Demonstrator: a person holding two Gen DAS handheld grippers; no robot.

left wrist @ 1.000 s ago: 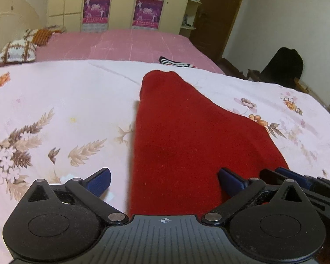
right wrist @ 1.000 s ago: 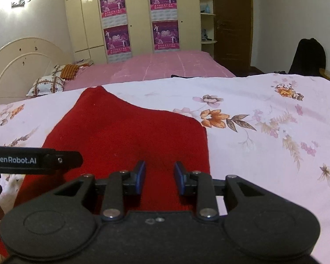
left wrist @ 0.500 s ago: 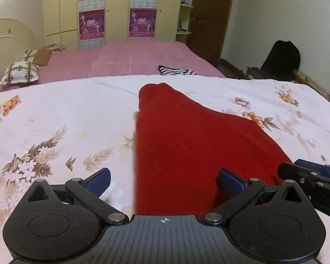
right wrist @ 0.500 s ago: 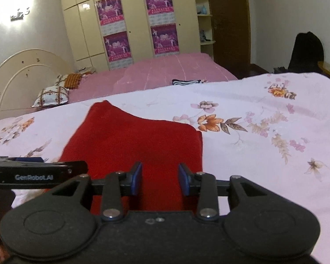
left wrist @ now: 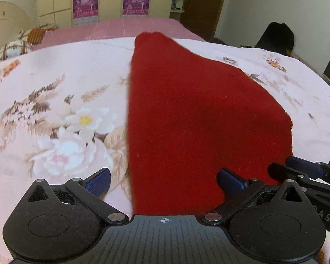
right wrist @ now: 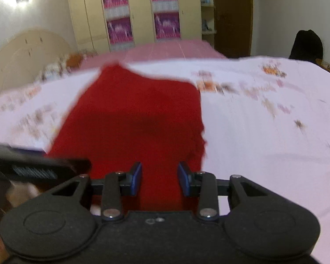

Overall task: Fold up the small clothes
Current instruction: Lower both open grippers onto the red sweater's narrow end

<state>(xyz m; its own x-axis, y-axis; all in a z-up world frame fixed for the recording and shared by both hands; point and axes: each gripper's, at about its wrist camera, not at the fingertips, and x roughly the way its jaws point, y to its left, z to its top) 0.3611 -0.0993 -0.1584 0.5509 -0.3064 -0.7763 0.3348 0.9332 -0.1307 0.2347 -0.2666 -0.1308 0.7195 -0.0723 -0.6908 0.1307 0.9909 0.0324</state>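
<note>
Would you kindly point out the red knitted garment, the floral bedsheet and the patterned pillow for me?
red knitted garment [left wrist: 198, 114]: left wrist view, middle of the cloth.
floral bedsheet [left wrist: 55, 70]: left wrist view, bare part left of the garment.
patterned pillow [left wrist: 15, 47]: left wrist view, its top face.

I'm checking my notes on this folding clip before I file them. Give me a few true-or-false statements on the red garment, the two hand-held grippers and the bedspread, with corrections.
1. The red garment lies on a floral bedspread. True.
2. The left hand-held gripper is clamped shut. False: its jaws stand wide apart, the garment's left edge lying between them.
3. Red fabric shows between the fingers of the right hand-held gripper. True.
4. The garment is blue. False: it is red.
5. The right-wrist view is sharp. False: it is motion-blurred.
</note>
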